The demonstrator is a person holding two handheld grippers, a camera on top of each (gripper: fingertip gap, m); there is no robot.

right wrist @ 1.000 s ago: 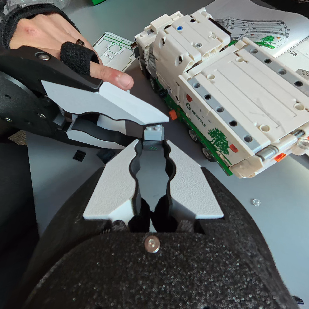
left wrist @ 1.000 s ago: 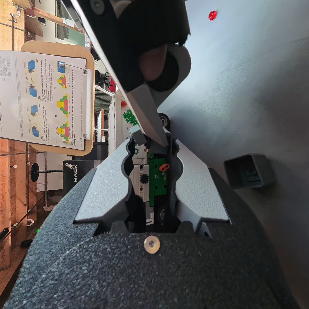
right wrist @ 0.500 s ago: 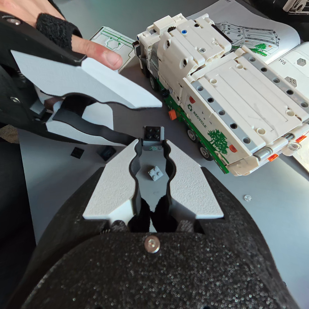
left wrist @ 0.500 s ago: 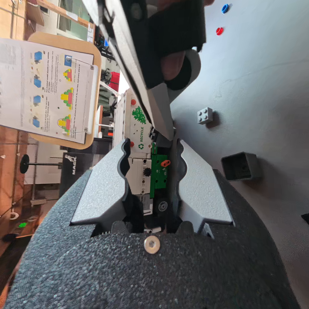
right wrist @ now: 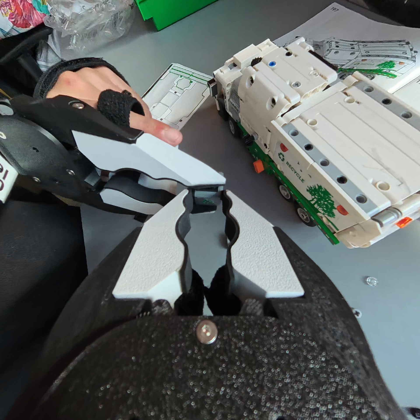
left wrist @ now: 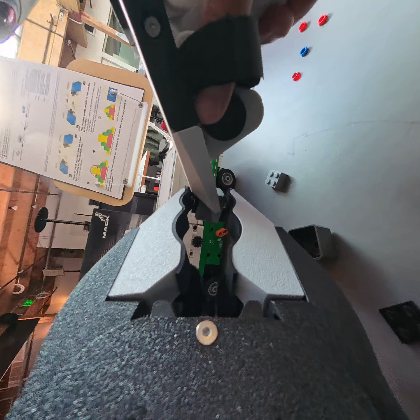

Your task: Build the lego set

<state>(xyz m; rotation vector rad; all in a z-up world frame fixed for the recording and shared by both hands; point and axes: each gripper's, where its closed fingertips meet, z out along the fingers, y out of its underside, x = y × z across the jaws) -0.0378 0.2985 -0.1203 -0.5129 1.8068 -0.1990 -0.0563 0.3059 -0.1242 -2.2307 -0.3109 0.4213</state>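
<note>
My right gripper point(right wrist: 205, 195) is shut on a small dark grey bin piece point(right wrist: 204, 200) with a green mark and holds it above the table. My left gripper point(right wrist: 213, 196) reaches in from the left, one finger on top of the piece and one under it. In the left wrist view, the piece point(left wrist: 204, 214) sits between my left gripper's point(left wrist: 208, 200) tips, with a right finger point(left wrist: 200, 163) crossing over it. A light grey two-by-two brick point(left wrist: 276, 180) lies loose on the table. The white and green truck model point(right wrist: 318, 141) stands to the right.
A dark grey open box point(left wrist: 314, 241), a black tile point(left wrist: 402, 318) and red and blue round studs point(left wrist: 303, 51) lie on the table. A clipboard with a picture sheet point(left wrist: 68, 129) stands behind. A booklet point(right wrist: 363, 29), sticker sheet point(right wrist: 179, 95), green box point(right wrist: 168, 9) and clear stud point(right wrist: 372, 281) surround the truck. My left and right fingertips are right by each other. My left gripper's tips are some 5 cm from the light grey two-by-two brick point(left wrist: 276, 180).
My left gripper held the light grey brick on top of the dark piece, then opened and the brick dropped to the table. The left fingers have now closed on the dark piece itself.
</note>
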